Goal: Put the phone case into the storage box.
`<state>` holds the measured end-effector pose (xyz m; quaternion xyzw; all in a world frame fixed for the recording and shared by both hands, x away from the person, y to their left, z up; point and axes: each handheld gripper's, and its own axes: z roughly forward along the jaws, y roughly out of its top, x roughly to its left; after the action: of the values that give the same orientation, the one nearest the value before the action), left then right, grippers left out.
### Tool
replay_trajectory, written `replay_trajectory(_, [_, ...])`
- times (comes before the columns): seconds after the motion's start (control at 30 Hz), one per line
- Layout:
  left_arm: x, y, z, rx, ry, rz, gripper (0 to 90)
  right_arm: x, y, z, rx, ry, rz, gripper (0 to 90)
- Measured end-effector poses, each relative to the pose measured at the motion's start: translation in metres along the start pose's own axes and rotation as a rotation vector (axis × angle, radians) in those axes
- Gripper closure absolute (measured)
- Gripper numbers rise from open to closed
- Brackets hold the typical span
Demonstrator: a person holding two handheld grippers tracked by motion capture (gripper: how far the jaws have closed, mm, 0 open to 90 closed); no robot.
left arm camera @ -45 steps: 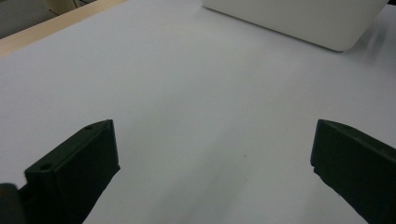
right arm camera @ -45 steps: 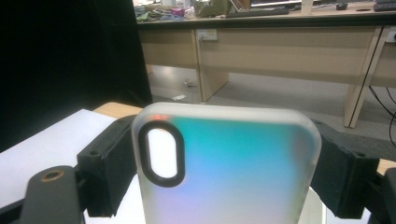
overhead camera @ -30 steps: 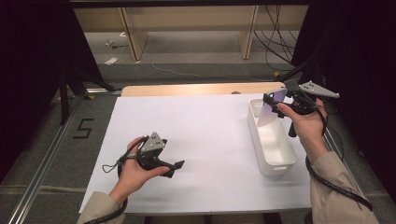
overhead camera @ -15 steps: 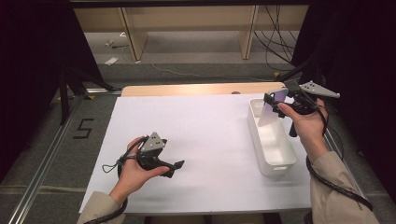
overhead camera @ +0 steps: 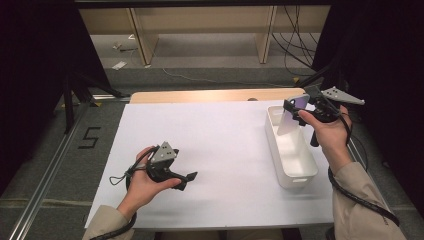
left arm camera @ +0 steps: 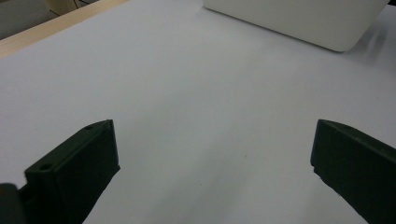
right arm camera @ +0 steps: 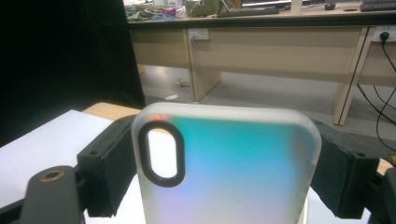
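Note:
A frosted, iridescent phone case (right arm camera: 229, 163) with an oval camera cut-out stands upright between the jaws of my right gripper (right arm camera: 224, 168), which is shut on its two long edges. In the high view the right gripper (overhead camera: 296, 109) holds the phone case (overhead camera: 291, 117) above the far end of a white bin (overhead camera: 280, 165). My left gripper (overhead camera: 190, 177) lies low over the white table sheet at the near left, pointing right. Its jaws stand wide open (left arm camera: 212, 163) with only bare sheet between them.
The white bin's near wall (left arm camera: 299, 18) lies ahead of the left gripper. A white sheet (overhead camera: 220, 145) covers the table, with a wooden strip (overhead camera: 210, 95) along the far edge. Dark curtains flank both sides; desks and cables stand beyond.

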<state>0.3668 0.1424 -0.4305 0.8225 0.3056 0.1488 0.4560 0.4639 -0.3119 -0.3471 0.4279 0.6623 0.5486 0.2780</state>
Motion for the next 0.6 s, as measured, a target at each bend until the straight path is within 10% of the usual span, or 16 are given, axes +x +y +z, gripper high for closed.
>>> replay_trajectory(0.6, [0.0, -0.0003, 0.0004, 0.004, -0.001, 0.004, 0.5, -0.0035, -0.0015, 0.0021, 0.009, -0.019, -0.002, 18.6])
